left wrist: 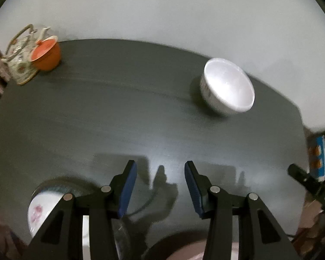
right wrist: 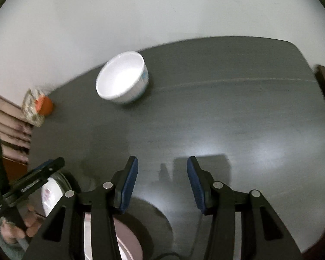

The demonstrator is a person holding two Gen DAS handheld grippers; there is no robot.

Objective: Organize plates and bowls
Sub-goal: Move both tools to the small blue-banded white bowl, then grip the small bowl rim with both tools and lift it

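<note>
A white bowl (left wrist: pixel 227 86) stands upright on the dark grey table (left wrist: pixel 119 108), far right in the left wrist view; it also shows in the right wrist view (right wrist: pixel 122 80) at the far left. My left gripper (left wrist: pixel 160 169) is open and empty, well short of the bowl. A white plate with pink flowers (left wrist: pixel 42 208) lies at the near left, partly hidden by the gripper body. My right gripper (right wrist: pixel 162 164) is open and empty over bare table. A pinkish plate (right wrist: pixel 125 238) lies under it at the near edge. The flowered plate (right wrist: pixel 51 192) shows at its left.
A floral teapot (left wrist: pixel 21 52) and an orange lidded pot (left wrist: pixel 46 54) stand at the table's far left corner. The left gripper (right wrist: pixel 39 173) shows at the left of the right wrist view. A white wall lies behind the table. Boxes (left wrist: pixel 318 156) stand off the table's right edge.
</note>
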